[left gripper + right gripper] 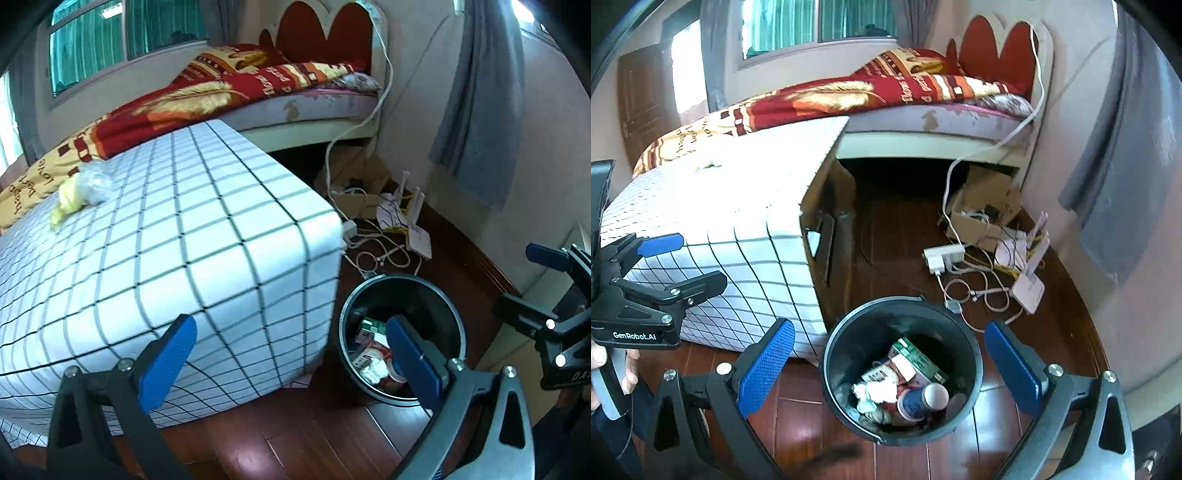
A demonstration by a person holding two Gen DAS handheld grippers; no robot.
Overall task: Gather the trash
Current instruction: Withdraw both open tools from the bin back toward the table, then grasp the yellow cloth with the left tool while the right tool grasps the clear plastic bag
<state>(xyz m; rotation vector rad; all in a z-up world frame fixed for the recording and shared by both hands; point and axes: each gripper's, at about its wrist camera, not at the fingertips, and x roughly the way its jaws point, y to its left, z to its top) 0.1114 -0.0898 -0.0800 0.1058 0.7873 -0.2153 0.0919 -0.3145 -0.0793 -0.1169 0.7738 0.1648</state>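
Observation:
A crumpled clear plastic wrapper with a yellow scrap (pixel 79 190) lies at the far left of the checked table top; in the right wrist view the same wrapper (pixel 707 165) is a small speck. A black bin (pixel 424 291) stands on the floor by the table's corner. My left gripper (pixel 291 354) is open and holds nothing, near the table's front corner. My right gripper (pixel 890 365) hangs open and holds nothing above the bin (pixel 871 332), which contains a bottle (pixel 923 400), a green carton (pixel 916 358) and crumpled tissue (pixel 875 391). Each camera also shows the other gripper: right (pixel 532 280), left (pixel 690 262).
The table wears a white checked cloth (pixel 184 221). Behind it is a bed with a red blanket (pixel 229 85). Cables, a power strip (pixel 942 254), a white router (pixel 1028 288) and a cardboard box (pixel 982 206) clutter the wooden floor by the wall. A hand (pixel 628 373) holds the left gripper's handle.

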